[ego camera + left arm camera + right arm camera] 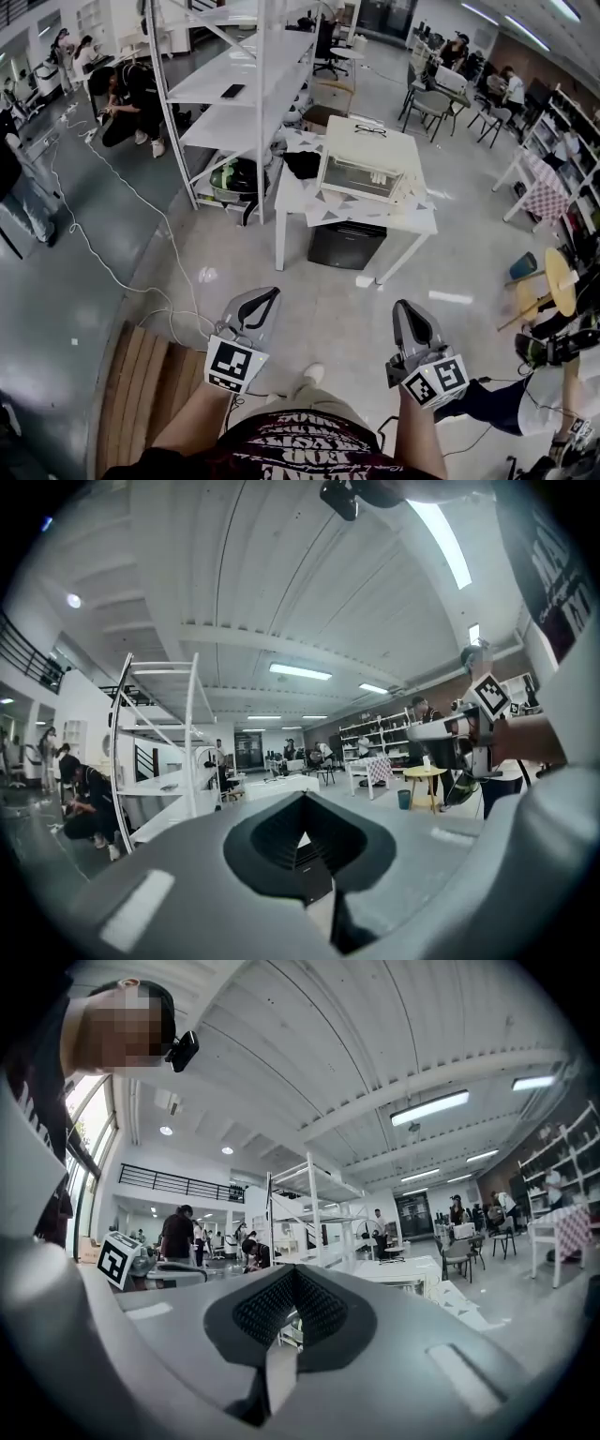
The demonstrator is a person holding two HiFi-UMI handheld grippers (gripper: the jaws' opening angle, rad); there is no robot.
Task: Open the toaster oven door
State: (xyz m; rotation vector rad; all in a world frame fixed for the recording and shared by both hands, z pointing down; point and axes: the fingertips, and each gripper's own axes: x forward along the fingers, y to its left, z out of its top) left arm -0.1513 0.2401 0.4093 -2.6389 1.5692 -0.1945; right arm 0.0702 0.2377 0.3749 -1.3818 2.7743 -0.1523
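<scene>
Head view: left gripper (271,293), right gripper (403,306) jaws pressed together, empty; floor (328,314) open up to table (413,223); toaster oven (361,178) atop.

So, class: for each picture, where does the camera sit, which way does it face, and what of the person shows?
Head view: on the person's head, facing steeply down; shows left gripper, right gripper, forearms, toaster oven ahead.
Left gripper view: on that gripper, along its shut jaws across the room; right gripper at right.
Right gripper view: likewise; left gripper and the person's torso at left.
Shared: all three show the white shelving rack.
</scene>
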